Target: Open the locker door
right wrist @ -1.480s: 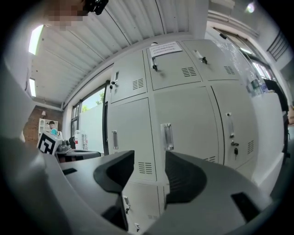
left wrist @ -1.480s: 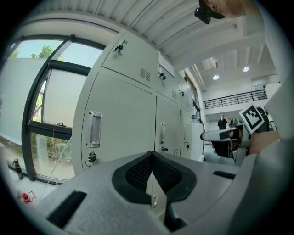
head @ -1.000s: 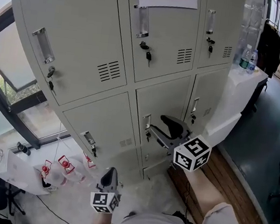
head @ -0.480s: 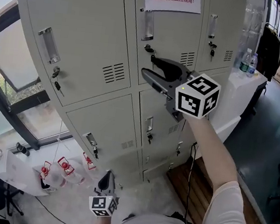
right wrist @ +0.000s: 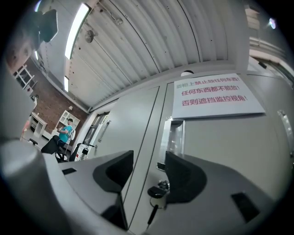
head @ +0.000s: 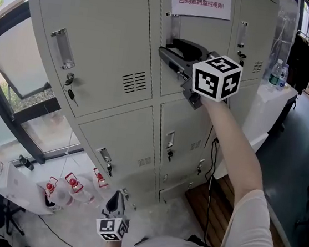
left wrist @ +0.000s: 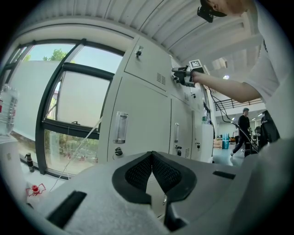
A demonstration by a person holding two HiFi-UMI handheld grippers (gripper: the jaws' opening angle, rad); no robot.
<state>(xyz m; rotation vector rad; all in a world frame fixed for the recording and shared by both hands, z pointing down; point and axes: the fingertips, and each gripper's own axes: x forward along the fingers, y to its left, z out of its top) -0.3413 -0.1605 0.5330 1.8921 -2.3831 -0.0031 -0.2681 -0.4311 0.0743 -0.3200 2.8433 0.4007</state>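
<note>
The grey locker bank fills the head view. Its upper middle door [head: 210,32] carries a white sign [head: 202,0] with red print, a clear handle [head: 172,22] and a key in the lock [right wrist: 156,190]. My right gripper [head: 167,45] is held up against this door, open, its jaws on either side of the lock and just below the handle [right wrist: 175,135], gripping nothing. My left gripper [head: 120,191] hangs low before the bottom lockers, shut and empty [left wrist: 151,155].
Neighbouring doors have the same handles and keys [head: 72,90]. A white counter [head: 258,99] with water bottles [head: 278,74] stands right of the lockers. Bottles with red fittings [head: 71,185] lie low at left by the window [head: 15,75]. A person [left wrist: 243,128] walks far off.
My right gripper has risen from the lower middle door up to the handle and lock of the upper middle door. The left gripper has stayed low.
</note>
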